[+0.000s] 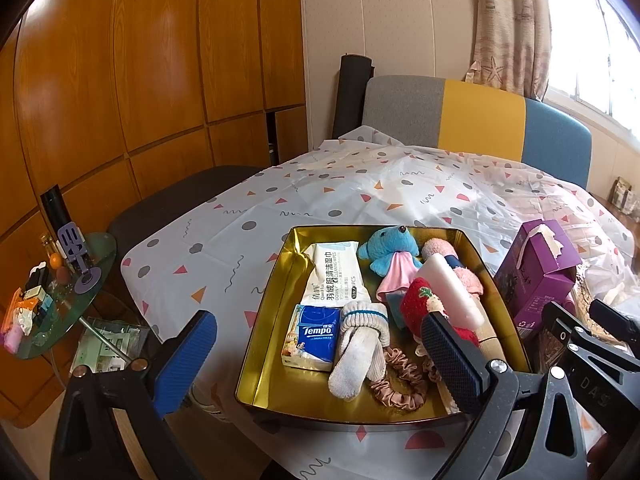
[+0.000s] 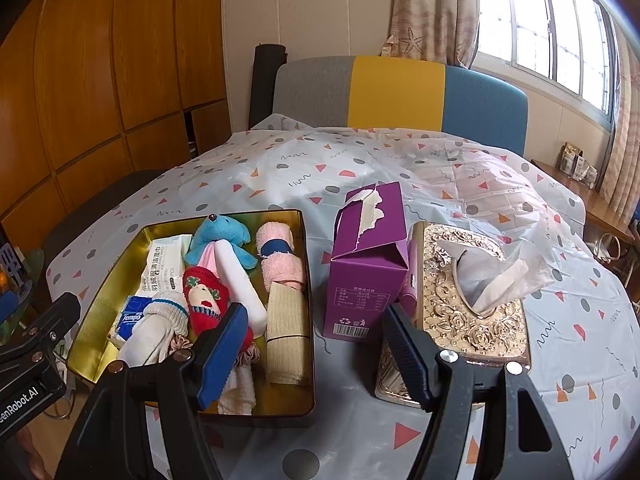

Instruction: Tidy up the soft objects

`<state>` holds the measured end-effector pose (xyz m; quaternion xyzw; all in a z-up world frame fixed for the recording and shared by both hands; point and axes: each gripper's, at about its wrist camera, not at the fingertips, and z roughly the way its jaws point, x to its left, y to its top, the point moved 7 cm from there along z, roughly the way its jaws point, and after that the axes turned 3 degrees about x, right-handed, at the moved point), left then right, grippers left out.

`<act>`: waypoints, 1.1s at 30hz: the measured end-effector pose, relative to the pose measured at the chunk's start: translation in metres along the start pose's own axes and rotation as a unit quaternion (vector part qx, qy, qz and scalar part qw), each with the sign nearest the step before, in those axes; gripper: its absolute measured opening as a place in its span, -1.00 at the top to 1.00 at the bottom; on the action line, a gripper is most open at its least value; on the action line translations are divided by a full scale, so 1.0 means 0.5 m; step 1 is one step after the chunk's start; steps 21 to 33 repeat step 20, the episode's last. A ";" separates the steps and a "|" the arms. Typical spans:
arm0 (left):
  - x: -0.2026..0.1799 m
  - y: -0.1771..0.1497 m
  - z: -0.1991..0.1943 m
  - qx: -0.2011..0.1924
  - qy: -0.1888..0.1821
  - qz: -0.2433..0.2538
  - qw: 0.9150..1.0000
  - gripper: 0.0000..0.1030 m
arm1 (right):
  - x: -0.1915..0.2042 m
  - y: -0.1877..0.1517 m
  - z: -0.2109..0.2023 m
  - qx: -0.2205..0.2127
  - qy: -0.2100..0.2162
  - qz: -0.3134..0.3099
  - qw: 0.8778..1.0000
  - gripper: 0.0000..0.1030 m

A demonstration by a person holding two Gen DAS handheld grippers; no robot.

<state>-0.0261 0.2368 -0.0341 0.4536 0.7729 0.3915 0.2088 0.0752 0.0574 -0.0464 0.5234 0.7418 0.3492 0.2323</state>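
Observation:
A gold tin tray [image 1: 272, 300] [image 2: 100, 312] sits on the table and holds soft things: a blue plush toy [image 1: 388, 246] [image 2: 228, 236], a wet-wipes pack [image 1: 338, 276], a Tempo tissue pack [image 1: 314, 336], white socks [image 1: 360, 344] [image 2: 160, 328], a red strawberry sock [image 2: 206, 300], a rolled pink towel [image 2: 280, 260], a beige cloth [image 2: 288, 332] and a satin scrunchie [image 1: 400, 384]. My left gripper [image 1: 320, 360] is open and empty above the tray's near side. My right gripper [image 2: 316, 352] is open and empty, just right of the tray, in front of the purple box [image 2: 368, 272].
A gold embossed tissue box [image 2: 472, 304] with a tissue sticking out stands right of the purple box. A crumpled plastic bag [image 2: 500, 200] lies behind it. A multicoloured chair back [image 2: 400, 92] stands beyond the table. A cluttered glass side table [image 1: 52, 292] stands at the left.

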 end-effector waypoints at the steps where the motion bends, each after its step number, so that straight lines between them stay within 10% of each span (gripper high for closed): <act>1: 0.001 0.001 0.000 0.000 -0.001 -0.001 1.000 -0.99 | 0.000 -0.001 0.001 0.001 0.000 0.000 1.000 -0.38; 33: 0.008 0.008 -0.009 -0.005 -0.009 -0.013 1.000 -0.90 | 0.004 -0.004 -0.003 0.003 0.004 -0.005 1.000 -0.38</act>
